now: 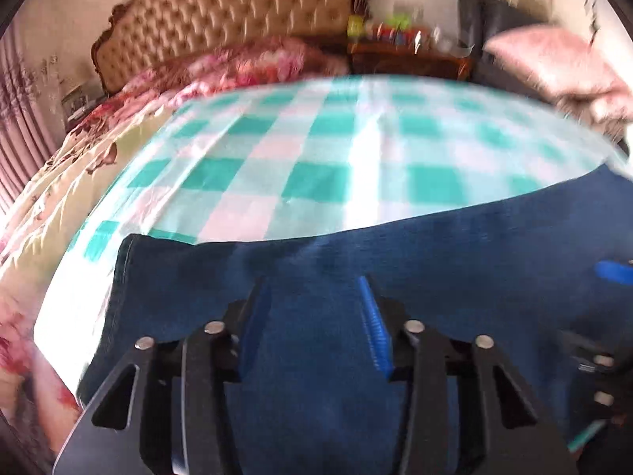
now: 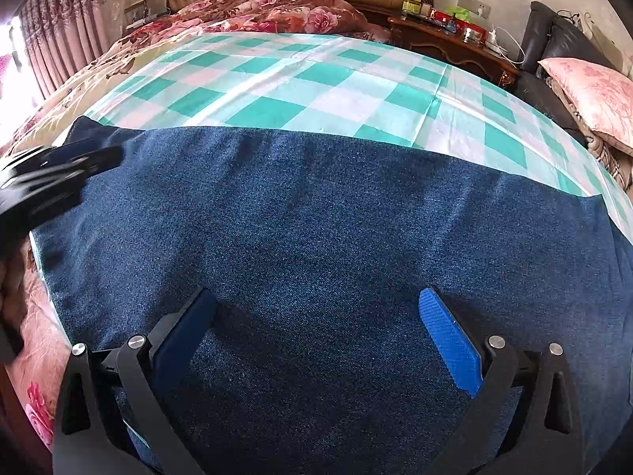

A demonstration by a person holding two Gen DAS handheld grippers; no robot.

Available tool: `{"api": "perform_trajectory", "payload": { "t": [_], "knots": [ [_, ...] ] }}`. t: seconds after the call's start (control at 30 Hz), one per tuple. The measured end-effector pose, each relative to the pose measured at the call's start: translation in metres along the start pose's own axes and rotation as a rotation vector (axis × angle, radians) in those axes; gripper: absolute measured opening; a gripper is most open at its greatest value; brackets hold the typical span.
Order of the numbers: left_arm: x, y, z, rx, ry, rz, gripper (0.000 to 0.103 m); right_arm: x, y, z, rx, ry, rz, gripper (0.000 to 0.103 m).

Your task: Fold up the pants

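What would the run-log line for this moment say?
step: fold pants | pants flat on checkered sheet | left tool open over left end | right tool open over fabric

The view is blurred. The left gripper (image 1: 312,289) sits low over dark blue pants (image 1: 435,277), its jaws apart with fabric showing between the blue pads (image 1: 374,324). The pants lie flat across the near part of a green-and-white checked sheet (image 1: 316,150), their left edge (image 1: 120,273) showing a stitched hem. The right gripper (image 1: 615,273) enters at the right edge, over the pants; its jaw state cannot be told. Beyond the sheet are a floral quilt (image 1: 245,63), a tufted headboard (image 1: 237,12), a nightstand (image 1: 407,55) and a pink pillow (image 1: 554,63).
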State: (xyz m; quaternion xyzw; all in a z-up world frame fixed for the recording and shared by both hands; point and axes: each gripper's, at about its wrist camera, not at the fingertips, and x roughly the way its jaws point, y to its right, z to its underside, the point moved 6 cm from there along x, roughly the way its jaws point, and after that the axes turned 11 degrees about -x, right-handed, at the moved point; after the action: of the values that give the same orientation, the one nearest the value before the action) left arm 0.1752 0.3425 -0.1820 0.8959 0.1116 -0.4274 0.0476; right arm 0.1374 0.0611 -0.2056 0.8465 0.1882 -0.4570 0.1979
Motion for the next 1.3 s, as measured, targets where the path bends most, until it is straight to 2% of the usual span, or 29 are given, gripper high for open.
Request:
{"api": "perform_trajectory", "payload": {
  "t": [0.07, 0.17, 0.2, 0.27, 0.37, 0.4, 0.43, 0.5, 0.53, 0.57, 0.67, 0.7, 0.8, 0.83, 0.87, 0.93, 1.03, 1.1, 1.2, 1.3],
  "knots": [
    [0.016, -0.024, -0.011, -0.044, -0.031, -0.064, 0.041, 0.000, 0.000, 0.000, -0.001, 0.002, 0.000, 0.099],
    [0.026, -0.053, -0.021, -0.100, -0.043, -0.058, 0.046, 0.000, 0.000, 0.000, 0.002, 0.006, 0.001, 0.099],
    [0.027, -0.065, -0.026, -0.098, -0.034, -0.108, 0.046, 0.000, 0.000, 0.000, 0.003, 0.007, 0.002, 0.099],
    [0.024, -0.086, -0.032, -0.109, -0.013, -0.184, 0.036, 0.000, 0.000, 0.000, 0.003, 0.006, 0.002, 0.099],
    [0.002, -0.110, -0.035, -0.221, 0.022, -0.159, 0.035, 0.000, 0.000, 0.000, 0.004, 0.006, 0.002, 0.099],
    [-0.009, -0.111, -0.031, -0.224, 0.047, -0.128, 0.035, 0.000, 0.000, 0.000, 0.004, 0.007, 0.003, 0.099],
    [-0.015, -0.112, -0.024, -0.224, 0.055, -0.129, 0.037, 0.000, 0.000, 0.000, 0.006, 0.008, 0.005, 0.099],
    [-0.011, -0.122, -0.002, -0.244, 0.017, -0.187, 0.039, 0.001, 0.000, 0.000, 0.009, 0.009, 0.007, 0.099],
    [-0.006, -0.130, 0.009, -0.256, -0.007, -0.214, 0.045, 0.001, 0.000, 0.000, 0.009, 0.010, 0.007, 0.099],
    [-0.009, -0.139, 0.017, -0.293, 0.010, -0.205, 0.055, 0.001, 0.000, 0.000, 0.007, 0.010, 0.007, 0.099],
    [-0.038, -0.158, 0.024, -0.367, 0.072, -0.271, 0.054, 0.001, 0.000, 0.000, 0.005, 0.013, 0.008, 0.099],
    [-0.046, -0.157, 0.027, -0.374, 0.083, -0.260, 0.054, 0.001, 0.000, 0.000, 0.007, 0.012, 0.008, 0.099],
    [-0.063, -0.143, 0.039, -0.380, 0.097, -0.128, 0.054, 0.001, 0.000, -0.001, 0.009, 0.010, 0.008, 0.099],
    [-0.063, -0.137, 0.045, -0.357, 0.087, -0.105, 0.054, 0.001, 0.000, -0.001, 0.009, 0.011, 0.008, 0.099],
    [-0.063, -0.132, 0.051, -0.338, 0.079, -0.109, 0.054, 0.001, 0.000, -0.001, 0.010, 0.009, 0.008, 0.099],
    [-0.051, -0.131, 0.063, -0.289, 0.043, -0.170, 0.057, 0.001, 0.000, 0.000, 0.008, 0.007, 0.009, 0.099],
    [-0.051, -0.137, 0.069, -0.332, 0.056, -0.165, 0.062, 0.001, 0.001, -0.001, 0.002, -0.007, 0.001, 0.098],
    [-0.052, -0.136, 0.069, -0.318, 0.069, -0.183, 0.063, -0.004, 0.008, -0.005, 0.028, -0.023, 0.004, 0.098],
    [-0.053, -0.142, 0.073, -0.382, 0.071, -0.136, 0.063, -0.022, 0.028, -0.023, 0.055, 0.063, 0.029, 0.098],
    [-0.060, -0.155, 0.078, -0.467, 0.091, -0.070, 0.063, -0.014, 0.061, -0.038, 0.096, 0.057, 0.077, 0.098]
  ]
}}
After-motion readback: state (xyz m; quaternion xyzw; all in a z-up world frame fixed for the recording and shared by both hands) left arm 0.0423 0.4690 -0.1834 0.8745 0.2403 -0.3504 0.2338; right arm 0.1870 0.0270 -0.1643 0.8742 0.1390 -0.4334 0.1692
